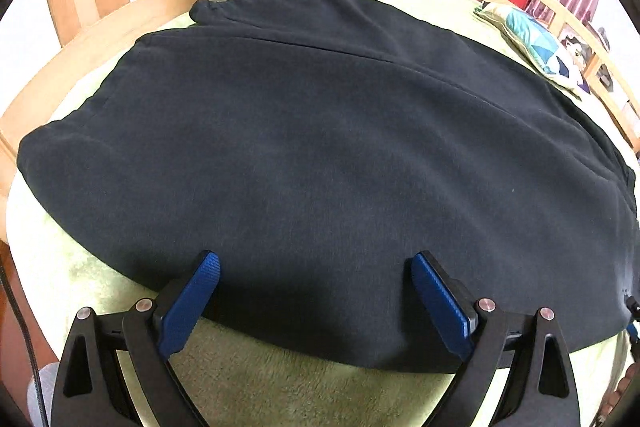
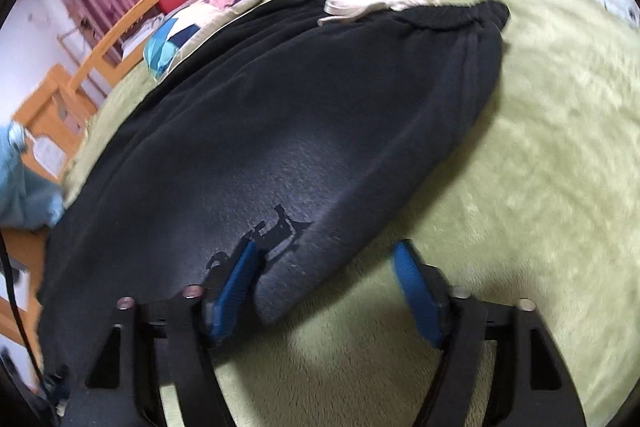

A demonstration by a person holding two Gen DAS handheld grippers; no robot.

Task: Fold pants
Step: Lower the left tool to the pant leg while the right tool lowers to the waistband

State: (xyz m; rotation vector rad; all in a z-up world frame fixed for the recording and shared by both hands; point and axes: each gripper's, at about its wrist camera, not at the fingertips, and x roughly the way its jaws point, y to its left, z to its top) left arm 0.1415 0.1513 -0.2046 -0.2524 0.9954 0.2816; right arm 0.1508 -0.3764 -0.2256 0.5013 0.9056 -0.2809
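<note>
Both grippers, left (image 1: 316, 267) and right (image 2: 326, 259), are shown spread over the pants' (image 1: 320, 147) near edge, nothing pinched. Grasping is judged underway; closure on the hem is required next.

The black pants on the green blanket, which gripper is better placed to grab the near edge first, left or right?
Probably the right gripper: the near edge of the black pants already lies between its open jaws. The left gripper is also open, but the cloth edge sits lower between its fingers.

black pants (image 2: 280, 115) on green blanket (image 2: 540, 167), right gripper (image 2: 326, 267) fingers apart astride hem.
</note>
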